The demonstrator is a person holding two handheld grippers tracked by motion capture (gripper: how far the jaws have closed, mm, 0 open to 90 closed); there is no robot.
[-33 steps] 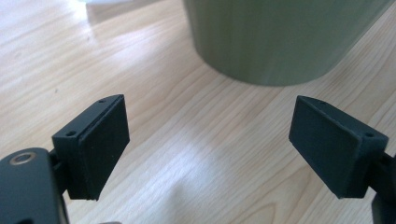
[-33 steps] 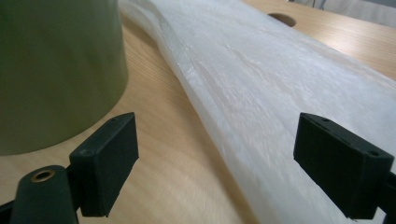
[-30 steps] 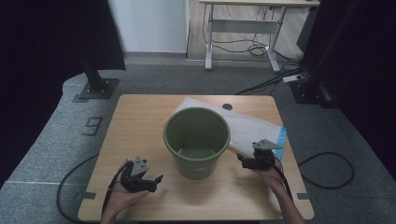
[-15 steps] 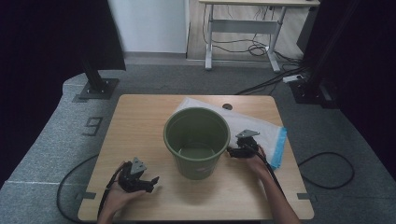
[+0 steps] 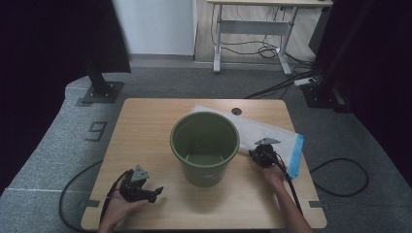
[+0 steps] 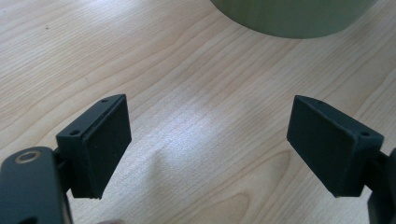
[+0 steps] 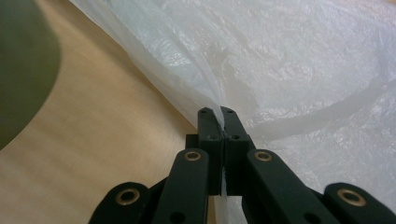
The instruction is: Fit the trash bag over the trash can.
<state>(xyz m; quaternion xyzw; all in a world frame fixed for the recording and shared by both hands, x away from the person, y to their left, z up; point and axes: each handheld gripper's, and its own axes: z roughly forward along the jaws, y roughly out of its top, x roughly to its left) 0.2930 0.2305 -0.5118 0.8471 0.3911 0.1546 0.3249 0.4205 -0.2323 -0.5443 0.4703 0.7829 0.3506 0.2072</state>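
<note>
Since a second ago our right gripper (image 5: 256, 154) has moved in from the table's edge and now pinches the white plastic bag (image 7: 280, 60) beside the green bucket (image 5: 204, 145), probably to line it; left gripper (image 5: 149, 192) rests with jaws spread.

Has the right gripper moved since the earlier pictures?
Yes. The right gripper, shut on the plastic bag, has moved forward and inward toward the green bucket.

Green bucket (image 5: 204, 147) hides the white bag's (image 5: 265, 131) left part; bucket cut off by top edge in left gripper view.
</note>
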